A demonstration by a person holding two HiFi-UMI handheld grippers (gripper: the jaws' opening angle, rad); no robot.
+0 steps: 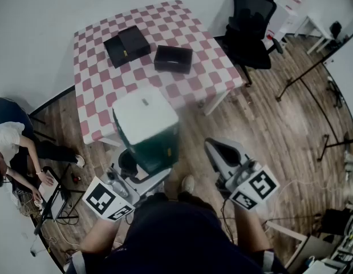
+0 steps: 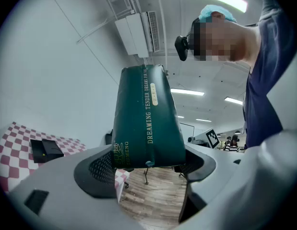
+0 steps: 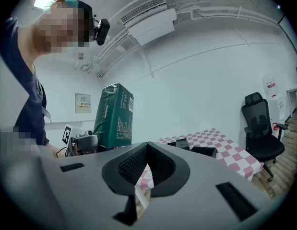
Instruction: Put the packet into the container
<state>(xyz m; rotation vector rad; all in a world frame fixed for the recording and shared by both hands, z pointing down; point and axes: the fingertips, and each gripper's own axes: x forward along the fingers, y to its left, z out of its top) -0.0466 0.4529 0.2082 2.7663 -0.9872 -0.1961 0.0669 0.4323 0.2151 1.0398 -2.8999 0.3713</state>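
A large dark green packet [image 1: 147,127] with a white end stands upright between the jaws of my left gripper [image 1: 143,171], which is shut on its lower end. In the left gripper view the packet [image 2: 147,119] fills the middle, and both pads of the gripper [image 2: 148,164] press its sides. The packet [image 3: 113,116] also shows at the left of the right gripper view. An open black container [image 1: 173,59] sits on the checkered table [image 1: 102,96], beside a flat black box [image 1: 126,45]. My right gripper [image 1: 217,149] is shut and empty [image 3: 147,150]. Both grippers are off the table, above the wooden floor.
A black office chair [image 1: 250,30] stands at the table's right end. A person [image 1: 11,147] sits on the floor at the far left with cables around. Tripod stands [image 1: 313,67] occupy the right side of the wooden floor.
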